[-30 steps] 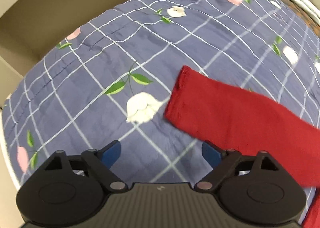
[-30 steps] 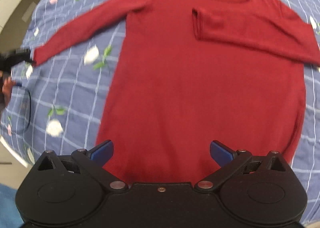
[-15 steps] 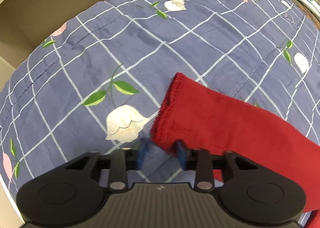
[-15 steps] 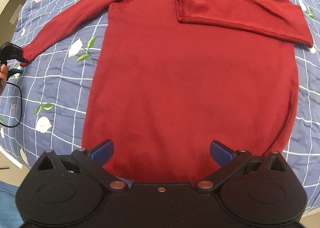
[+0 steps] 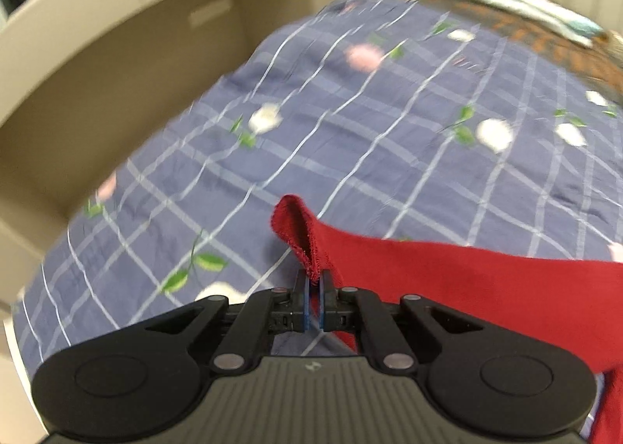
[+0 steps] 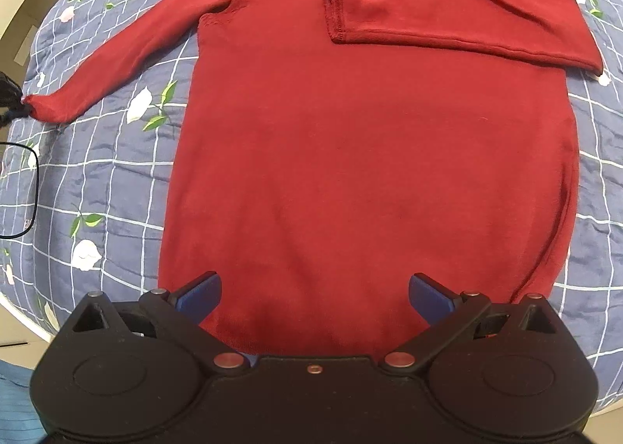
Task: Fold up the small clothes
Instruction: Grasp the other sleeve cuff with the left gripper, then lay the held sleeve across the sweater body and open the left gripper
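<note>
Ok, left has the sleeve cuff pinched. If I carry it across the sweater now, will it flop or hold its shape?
Likely floppy: the cuff already curls over above the left gripper, so expect the sleeve to drape and trail. It probably weighs little, as a thin knit. The pinch is only at the hem edge, so it could slip; move slowly.

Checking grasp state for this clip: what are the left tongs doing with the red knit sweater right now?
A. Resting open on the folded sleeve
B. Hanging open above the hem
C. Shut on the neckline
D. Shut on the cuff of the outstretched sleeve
D: the left tongs pinch the cuff of the red knit sweater, which puckers up between the closed pads, while the right tongs are open over the hem.
</note>
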Available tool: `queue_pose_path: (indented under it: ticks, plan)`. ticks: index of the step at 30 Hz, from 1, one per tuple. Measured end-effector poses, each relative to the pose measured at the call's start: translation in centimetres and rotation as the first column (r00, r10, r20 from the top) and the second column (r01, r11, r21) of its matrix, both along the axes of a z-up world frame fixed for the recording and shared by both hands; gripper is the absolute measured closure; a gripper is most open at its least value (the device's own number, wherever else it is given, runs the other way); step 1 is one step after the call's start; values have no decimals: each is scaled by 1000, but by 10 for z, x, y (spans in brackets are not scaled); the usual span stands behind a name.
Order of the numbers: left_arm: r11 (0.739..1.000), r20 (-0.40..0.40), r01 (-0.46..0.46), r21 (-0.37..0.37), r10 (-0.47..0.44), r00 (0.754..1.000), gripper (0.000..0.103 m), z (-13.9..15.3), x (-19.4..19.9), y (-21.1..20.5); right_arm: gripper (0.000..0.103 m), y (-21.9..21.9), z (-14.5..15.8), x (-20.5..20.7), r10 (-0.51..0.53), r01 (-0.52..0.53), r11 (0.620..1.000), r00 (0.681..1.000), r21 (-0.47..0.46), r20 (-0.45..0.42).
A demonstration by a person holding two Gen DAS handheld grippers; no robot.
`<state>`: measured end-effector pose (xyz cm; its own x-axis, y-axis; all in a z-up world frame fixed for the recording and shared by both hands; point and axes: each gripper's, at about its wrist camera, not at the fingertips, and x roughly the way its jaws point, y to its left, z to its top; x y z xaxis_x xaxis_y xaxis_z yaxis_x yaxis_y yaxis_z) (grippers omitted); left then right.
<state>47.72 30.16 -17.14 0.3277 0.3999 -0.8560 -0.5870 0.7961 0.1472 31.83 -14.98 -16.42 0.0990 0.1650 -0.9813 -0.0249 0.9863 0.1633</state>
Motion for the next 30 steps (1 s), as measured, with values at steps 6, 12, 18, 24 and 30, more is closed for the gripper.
queue_pose_path:
  ticks: [6,12,18,24,30]
  plan:
    - [985,89,150,87,-157,984,100,40,3,-51,1,-4,3,-1,8,-9,1000,1000,21,17]
    - [949,151,294,112,-309,939,100,75,16,-113,1,-19,8,-6,-11,10,999,999,30,37]
    - [912,202,399,94,-409,890,100,98,30,-182,1,-46,13,-15,-43,42,999,998,31,56]
    - [841,220,529,110,-540,813,100,106,31,-266,1,-81,17,-29,-81,79,996,994,29,68]
    - [770,207,629,104,-636,743,100,93,28,-352,1,-121,19,-48,-136,135,991,988,20,70]
